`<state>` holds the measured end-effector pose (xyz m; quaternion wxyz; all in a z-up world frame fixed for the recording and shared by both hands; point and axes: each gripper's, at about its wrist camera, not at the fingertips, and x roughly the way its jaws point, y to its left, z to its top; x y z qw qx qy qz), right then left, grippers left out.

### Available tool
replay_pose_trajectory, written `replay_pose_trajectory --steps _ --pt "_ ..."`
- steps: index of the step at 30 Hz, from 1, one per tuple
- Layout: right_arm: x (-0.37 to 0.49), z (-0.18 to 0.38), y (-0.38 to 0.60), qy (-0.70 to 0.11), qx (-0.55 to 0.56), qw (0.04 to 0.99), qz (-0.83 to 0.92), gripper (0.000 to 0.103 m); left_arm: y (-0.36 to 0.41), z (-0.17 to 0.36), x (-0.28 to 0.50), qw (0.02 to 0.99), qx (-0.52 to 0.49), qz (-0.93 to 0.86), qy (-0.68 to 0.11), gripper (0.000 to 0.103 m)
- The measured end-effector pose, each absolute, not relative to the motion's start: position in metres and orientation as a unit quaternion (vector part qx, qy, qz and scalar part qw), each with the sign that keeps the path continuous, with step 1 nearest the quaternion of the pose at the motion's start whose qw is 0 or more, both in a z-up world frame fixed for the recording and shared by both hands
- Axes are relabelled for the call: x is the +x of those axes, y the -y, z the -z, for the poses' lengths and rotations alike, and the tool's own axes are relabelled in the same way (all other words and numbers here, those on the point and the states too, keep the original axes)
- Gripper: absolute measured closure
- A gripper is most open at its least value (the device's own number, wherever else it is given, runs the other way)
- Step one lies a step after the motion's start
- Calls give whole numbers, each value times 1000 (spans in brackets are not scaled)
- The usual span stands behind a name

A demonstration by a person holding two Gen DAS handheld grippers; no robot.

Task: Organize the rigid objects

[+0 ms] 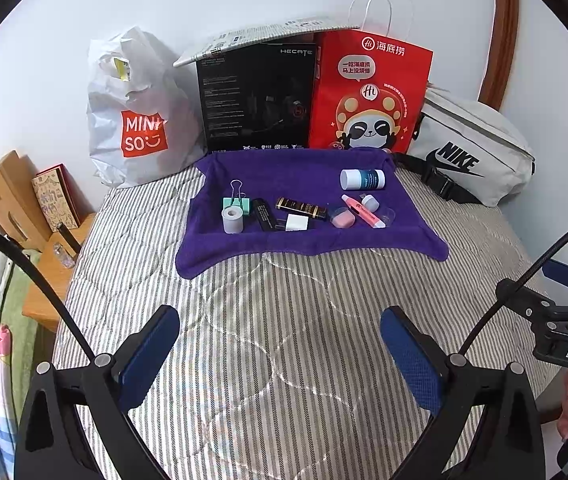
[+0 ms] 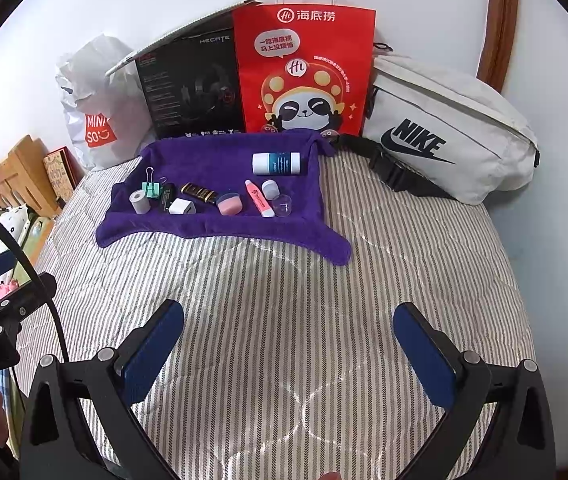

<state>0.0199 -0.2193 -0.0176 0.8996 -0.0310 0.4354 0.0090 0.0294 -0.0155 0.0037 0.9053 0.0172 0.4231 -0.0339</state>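
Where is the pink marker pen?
The pink marker pen lies on the purple towel, right side in both views, between the pink eraser and the small white cap.

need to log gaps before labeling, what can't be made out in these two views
- HECATE box: back-panel print too small to read, both views.
- Blue-and-white bottle: label text blurred.
- Red paper bag and MINISO bag: contents hidden by their own walls.
- Black tube: partly hidden behind white charger, right view.
- Left gripper, right gripper: bodies cut off by bottom edge.
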Motion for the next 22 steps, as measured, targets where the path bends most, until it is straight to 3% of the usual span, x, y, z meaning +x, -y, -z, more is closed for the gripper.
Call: replay_pose_trajectory --steps 22 --pt "19 18 214 -440 -36 897 -11 0 13 -4 30 909 26 33 -415 1"
